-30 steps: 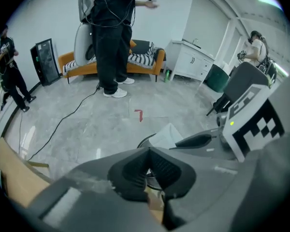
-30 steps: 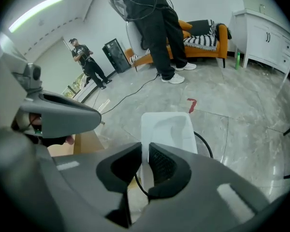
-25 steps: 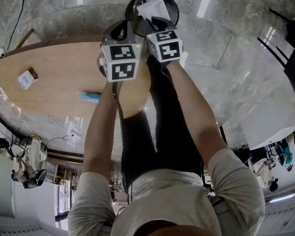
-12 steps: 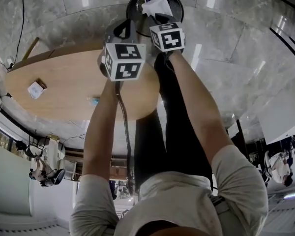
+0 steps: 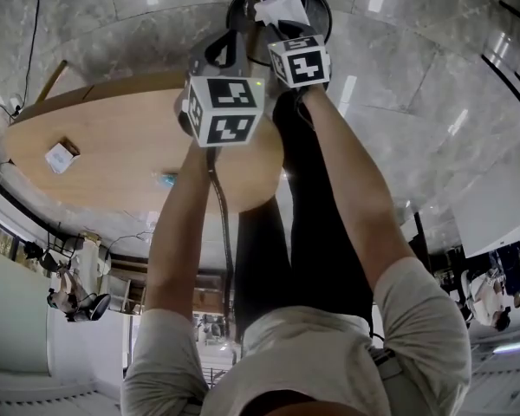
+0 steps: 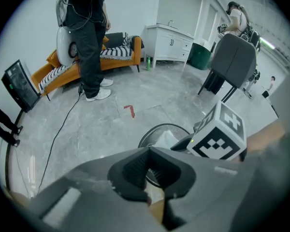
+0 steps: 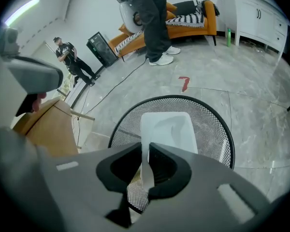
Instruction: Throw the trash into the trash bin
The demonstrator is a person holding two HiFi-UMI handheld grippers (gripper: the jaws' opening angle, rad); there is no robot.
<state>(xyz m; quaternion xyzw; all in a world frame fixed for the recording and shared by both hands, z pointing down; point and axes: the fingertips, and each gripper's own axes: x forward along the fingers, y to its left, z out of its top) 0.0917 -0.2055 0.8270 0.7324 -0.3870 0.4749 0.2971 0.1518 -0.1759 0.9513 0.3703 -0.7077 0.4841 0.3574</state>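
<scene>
A black wire-mesh trash bin point(image 7: 210, 129) stands on the marble floor below both grippers, and it also shows in the head view point(image 5: 319, 3). My right gripper point(image 7: 146, 151) is shut on the thin rim of a white plastic container point(image 7: 166, 129). The container hangs over the bin's mouth point(image 5: 277, 9). The jaws have just been opening slightly, with the rim still between them. My left gripper point(image 6: 149, 151) hovers beside the bin with its jaws together and nothing between them. In the head view it sits left of the right one point(image 5: 225, 52).
A round wooden table point(image 5: 113, 137) lies left of the bin, bearing a small white box point(image 5: 61, 157) and a blue item point(image 5: 165, 178). A person stands by an orange sofa point(image 6: 121, 57) further off. A cable point(image 6: 63, 124) runs across the floor.
Both grippers have sunk toward the bin, the right one farther, carrying the white container lower over the bin's mouth. The left gripper has rolled a little.
</scene>
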